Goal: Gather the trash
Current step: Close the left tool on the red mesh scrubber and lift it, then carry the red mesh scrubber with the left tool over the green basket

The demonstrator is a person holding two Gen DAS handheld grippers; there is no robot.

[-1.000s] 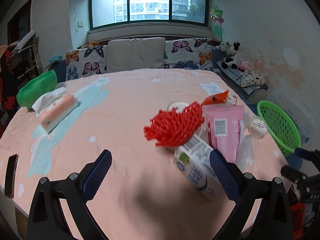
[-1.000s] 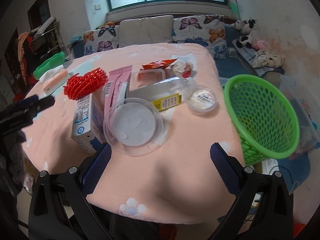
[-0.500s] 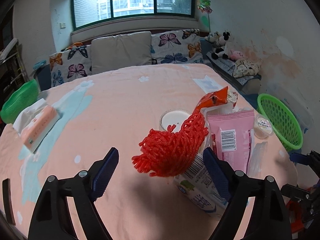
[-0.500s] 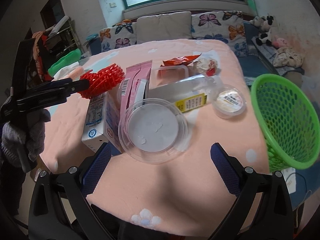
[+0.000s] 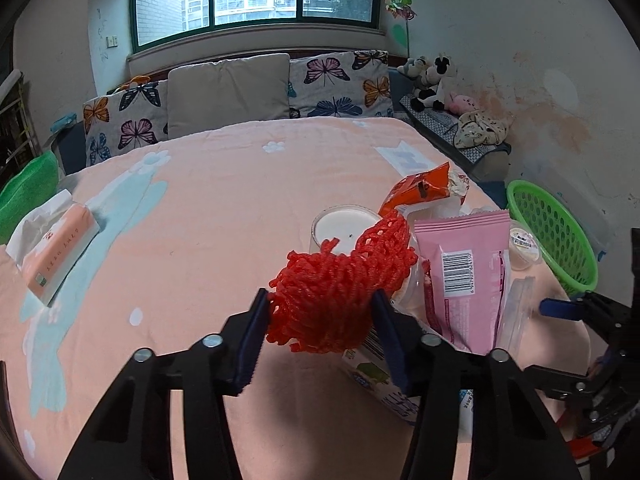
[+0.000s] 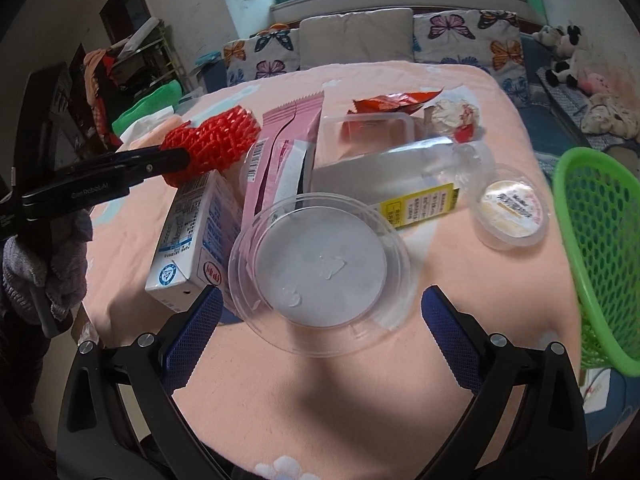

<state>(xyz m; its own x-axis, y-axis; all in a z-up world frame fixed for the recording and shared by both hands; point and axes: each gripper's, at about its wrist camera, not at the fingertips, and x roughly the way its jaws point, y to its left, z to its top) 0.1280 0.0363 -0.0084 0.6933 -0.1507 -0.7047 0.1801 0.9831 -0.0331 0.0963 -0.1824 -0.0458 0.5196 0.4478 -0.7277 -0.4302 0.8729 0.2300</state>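
My left gripper [image 5: 322, 332] is shut on a red foam fruit net [image 5: 340, 288], which also shows in the right wrist view [image 6: 212, 144], above a milk carton [image 6: 188, 240]. Beside it lie a pink wrapper [image 5: 464, 276], an orange snack bag [image 5: 420, 192] and a small lidded cup [image 5: 524, 244]. My right gripper [image 6: 320, 320] is open, its fingers on either side of a clear round plastic lid [image 6: 320, 268]. A green mesh basket [image 6: 600, 240] stands at the table's right edge.
A clear bottle with a yellow label [image 6: 416, 184] and a clear tray [image 6: 368, 132] lie behind the lid. A tissue pack [image 5: 56, 252] sits at the table's left. A sofa with butterfly cushions [image 5: 228, 92] is beyond.
My left gripper has moved forward and closed on the red net. My right gripper has moved nearer to the clear lid.
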